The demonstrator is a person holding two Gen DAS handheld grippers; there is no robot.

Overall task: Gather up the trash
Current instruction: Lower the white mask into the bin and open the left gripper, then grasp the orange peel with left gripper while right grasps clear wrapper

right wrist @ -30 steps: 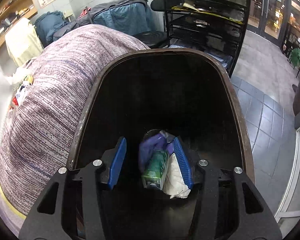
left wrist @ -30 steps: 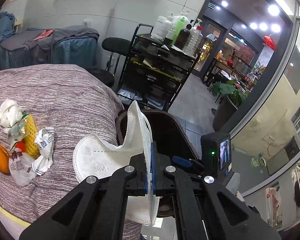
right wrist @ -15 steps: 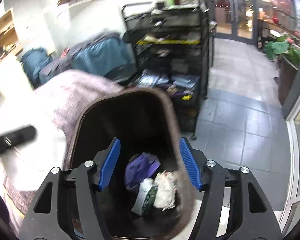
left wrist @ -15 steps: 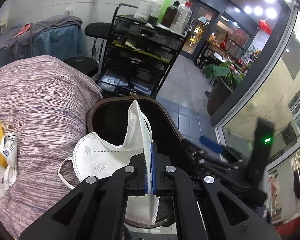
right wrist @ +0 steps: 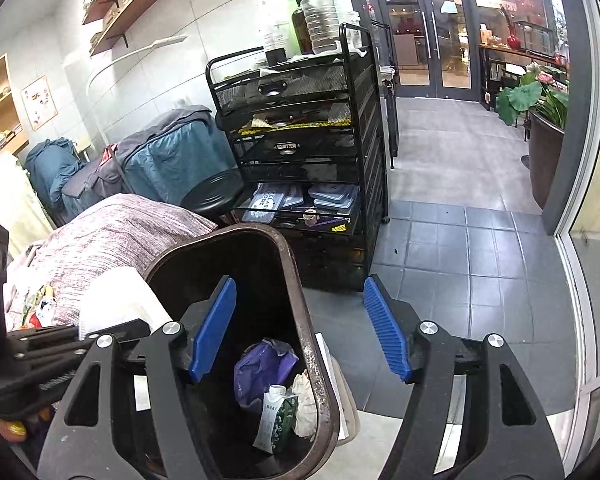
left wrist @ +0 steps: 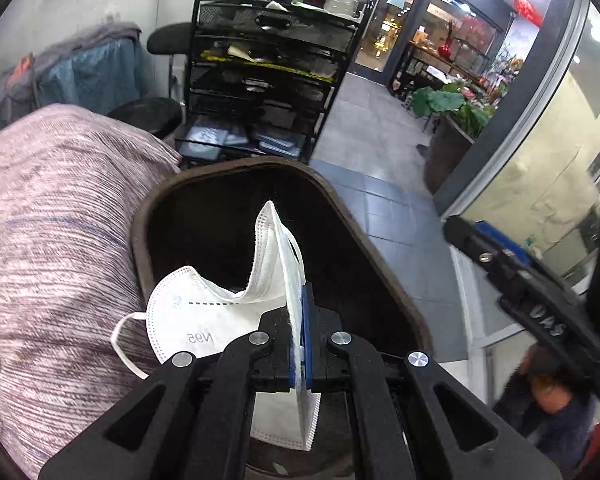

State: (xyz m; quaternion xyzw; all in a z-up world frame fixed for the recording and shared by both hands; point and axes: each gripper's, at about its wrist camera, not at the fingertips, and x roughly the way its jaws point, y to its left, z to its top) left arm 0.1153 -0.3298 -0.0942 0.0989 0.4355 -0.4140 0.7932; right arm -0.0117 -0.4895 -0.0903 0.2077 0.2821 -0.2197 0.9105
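One white mask is kept clenched in the left gripper and has been carried over the brown bin. Right gripper, jaws just opened, apparently empty, has been lifted away; release is due.

Left gripper: your black linkage arms fill the lower frame, studded with round silver screws.
Left fingers: slim blue ribbed pads.
Right gripper: same black frame, cut-out slots, silver screws.
Right fingers: blue ridged pads.
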